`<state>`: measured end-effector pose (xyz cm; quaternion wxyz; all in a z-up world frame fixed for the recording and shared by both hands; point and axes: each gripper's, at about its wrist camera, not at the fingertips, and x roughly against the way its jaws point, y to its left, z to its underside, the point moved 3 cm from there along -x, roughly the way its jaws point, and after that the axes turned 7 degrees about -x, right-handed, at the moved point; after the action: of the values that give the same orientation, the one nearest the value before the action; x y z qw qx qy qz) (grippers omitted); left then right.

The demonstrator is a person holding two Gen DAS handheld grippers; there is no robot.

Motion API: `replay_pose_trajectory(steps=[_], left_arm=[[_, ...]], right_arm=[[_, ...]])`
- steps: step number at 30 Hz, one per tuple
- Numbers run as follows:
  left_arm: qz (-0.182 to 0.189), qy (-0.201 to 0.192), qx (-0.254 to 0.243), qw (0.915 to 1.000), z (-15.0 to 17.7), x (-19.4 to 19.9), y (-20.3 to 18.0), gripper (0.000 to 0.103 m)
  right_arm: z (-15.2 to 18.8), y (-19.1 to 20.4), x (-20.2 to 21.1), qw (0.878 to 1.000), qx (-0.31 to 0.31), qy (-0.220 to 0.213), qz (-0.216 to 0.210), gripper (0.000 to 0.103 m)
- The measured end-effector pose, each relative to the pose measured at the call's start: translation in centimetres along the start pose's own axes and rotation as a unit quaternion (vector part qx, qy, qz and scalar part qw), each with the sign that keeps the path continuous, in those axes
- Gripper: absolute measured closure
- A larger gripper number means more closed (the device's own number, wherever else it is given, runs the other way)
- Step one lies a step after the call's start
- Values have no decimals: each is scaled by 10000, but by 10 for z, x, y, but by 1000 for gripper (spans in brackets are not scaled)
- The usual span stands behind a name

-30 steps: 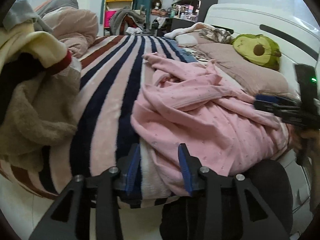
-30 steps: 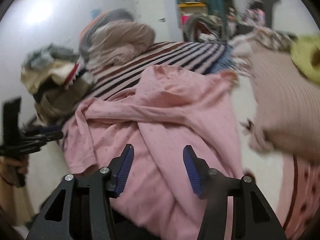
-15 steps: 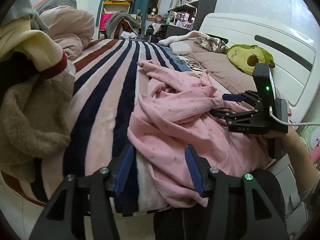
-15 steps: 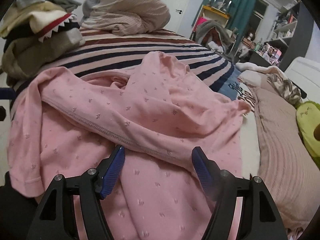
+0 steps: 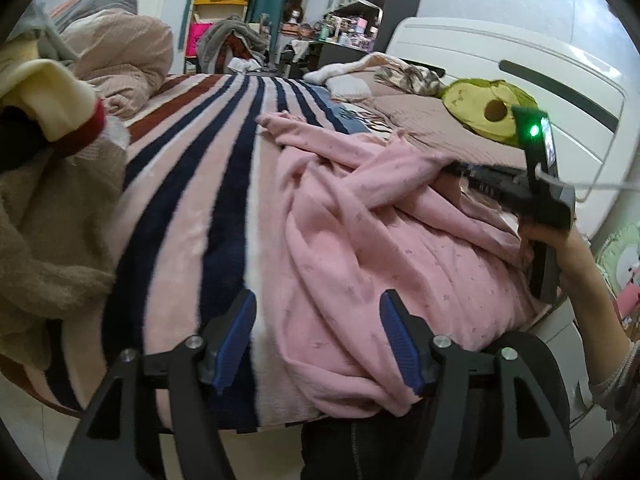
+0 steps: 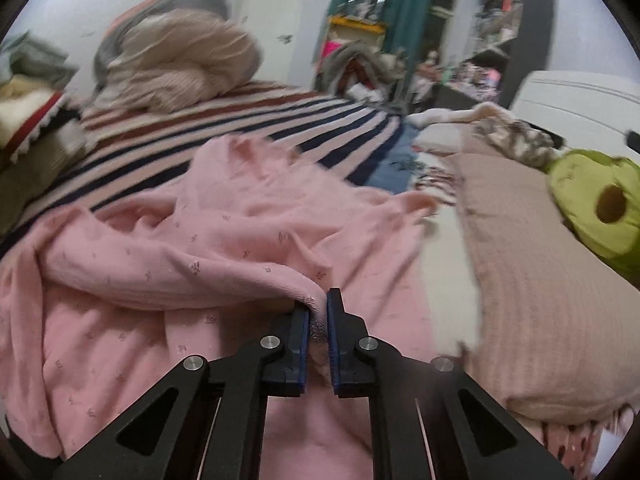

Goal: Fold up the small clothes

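Nearest me the right gripper (image 6: pixel 318 320) has its fingers pinching a ribbed hem of the pink top (image 6: pixel 224 240), which lies rumpled on the striped bed (image 5: pixel 192 184); I'd lift that hem slowly and draw it out flat before creasing anything. The left gripper (image 5: pixel 316 336) waits with fingers spread wide over the top's near edge, holding nothing. Only its view shows the right hand (image 5: pixel 560 240); the right view alone shows the pinch, and beyond, the avocado pillow (image 6: pixel 600 204).

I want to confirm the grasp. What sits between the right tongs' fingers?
In the right wrist view, a ribbed edge of the pink garment is pinched between the right tongs; nothing else shows there.
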<state>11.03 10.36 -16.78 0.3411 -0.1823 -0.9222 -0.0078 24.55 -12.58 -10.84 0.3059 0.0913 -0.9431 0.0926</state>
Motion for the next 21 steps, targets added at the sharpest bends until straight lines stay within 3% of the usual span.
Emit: replay_pose_trajectory(steps=[6,11,14,17,20,21], left_arm=[[286,102,-157,9994,-1,-12,-22,42],[450,178,-301,9984,-4,-23,-44,42],[431,264,-415,9979,-5,-32,-54,42],[264,329,-505,9978,-5,-38,-59,45],[-62,370,-616,9974,-6,-42,-60,60],[-222,409,-665,9967,-6,-44,-59,70]], right_arm=[[-3,-64,30,9952,-645,-361,646,101],[9,-102,39,9914,-884,-187,951,101],[18,-111,39,9909,-993,4,908,98],[29,-117,45,9895,-1046,22,993,90],[38,-130,51,9862,-1320,27,1001,86],[40,-132,51,9858,-1384,33,946,86]])
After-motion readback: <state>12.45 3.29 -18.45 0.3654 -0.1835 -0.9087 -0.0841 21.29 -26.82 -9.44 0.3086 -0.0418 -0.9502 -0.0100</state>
